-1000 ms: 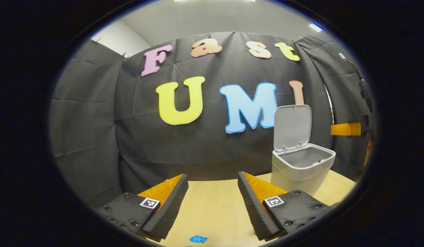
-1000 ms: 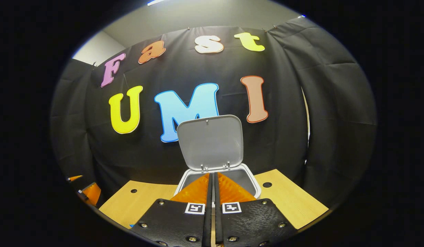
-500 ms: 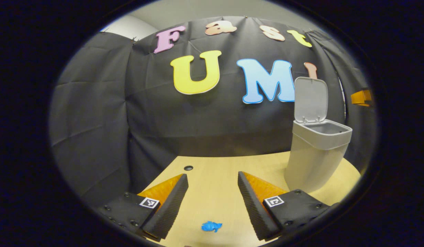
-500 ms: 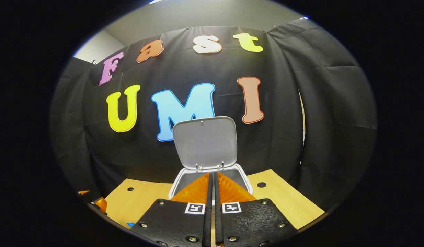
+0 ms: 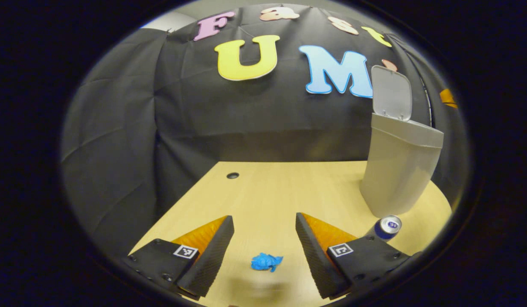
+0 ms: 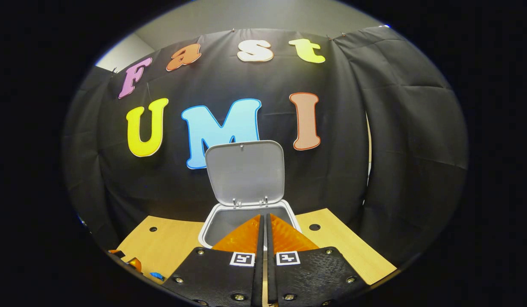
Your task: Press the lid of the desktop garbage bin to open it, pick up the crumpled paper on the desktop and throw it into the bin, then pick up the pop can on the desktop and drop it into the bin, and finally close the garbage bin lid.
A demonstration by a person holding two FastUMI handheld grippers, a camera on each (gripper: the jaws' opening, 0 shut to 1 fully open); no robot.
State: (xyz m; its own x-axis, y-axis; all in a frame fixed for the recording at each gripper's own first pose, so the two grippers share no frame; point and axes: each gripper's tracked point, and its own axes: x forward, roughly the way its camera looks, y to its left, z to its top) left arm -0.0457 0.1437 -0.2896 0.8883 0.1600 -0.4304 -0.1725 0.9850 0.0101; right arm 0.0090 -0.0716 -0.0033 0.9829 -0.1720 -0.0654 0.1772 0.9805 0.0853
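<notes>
The grey desktop bin (image 5: 395,170) stands at the right of the left gripper view with its lid (image 5: 390,94) raised upright. A small blue crumpled paper (image 5: 266,262) lies on the wooden desk between and just ahead of the fingers of my open left gripper (image 5: 263,221). The pop can (image 5: 387,226) stands in front of the bin, beside my left gripper's right finger. In the right gripper view my right gripper (image 6: 264,219) is shut with nothing in it, hovering over the bin's open mouth (image 6: 229,217), the lid (image 6: 245,172) upright behind it.
The wooden desk (image 5: 289,187) has a cable hole (image 5: 232,175) at the back left and another cable hole (image 6: 314,227) to the right of the bin. Black cloth walls close the desk in on all sides. My left gripper (image 6: 133,262) shows low at the left.
My left gripper has tilted down and lowered toward the desk, bringing the blue paper between its fingers and the can into view. My right gripper has drifted slightly, staying shut above the bin.
</notes>
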